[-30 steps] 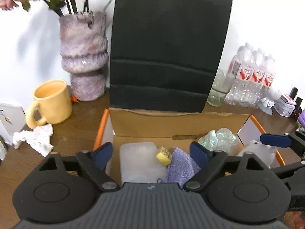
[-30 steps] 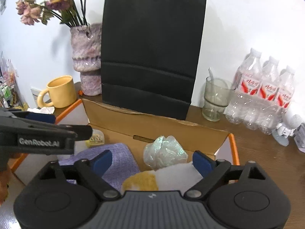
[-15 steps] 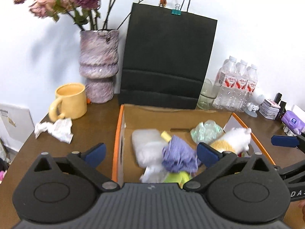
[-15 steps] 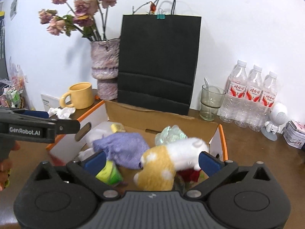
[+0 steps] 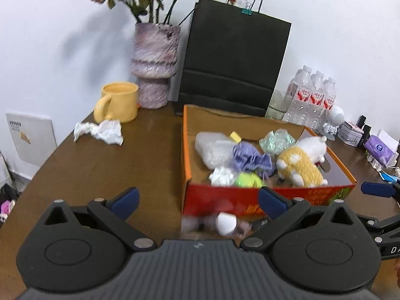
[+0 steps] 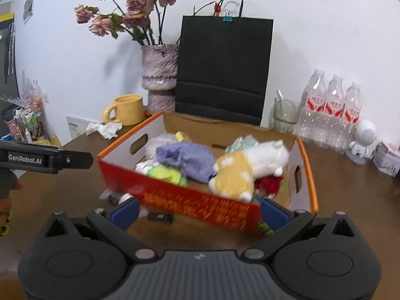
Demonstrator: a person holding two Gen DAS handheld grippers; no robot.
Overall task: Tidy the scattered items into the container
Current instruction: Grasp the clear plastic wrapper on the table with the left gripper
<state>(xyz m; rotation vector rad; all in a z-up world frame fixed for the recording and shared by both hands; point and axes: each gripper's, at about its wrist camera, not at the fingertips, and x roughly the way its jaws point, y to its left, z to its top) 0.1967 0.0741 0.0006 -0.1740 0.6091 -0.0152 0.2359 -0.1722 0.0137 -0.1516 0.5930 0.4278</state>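
Brown table (image 5: 105,165): box (image 5: 265,200) seemingly lengthwise leftward-rightward; both hand-held grippers (image 5: 197,200) (image 6: 198,208) released.

Both grippers point forward and downward side by side, the left gripper (image 5: 197,198) and the right gripper (image 6: 198,208) each with jaws spread wide and empty, a hand (image 6: 6,195) gripping the left one.

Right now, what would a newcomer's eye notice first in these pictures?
First the cardboard box with its red front, heaped with a yellow-and-white plush toy and a purple cloth. Then the tall black paper bag behind it, beside the vase of dried roses.
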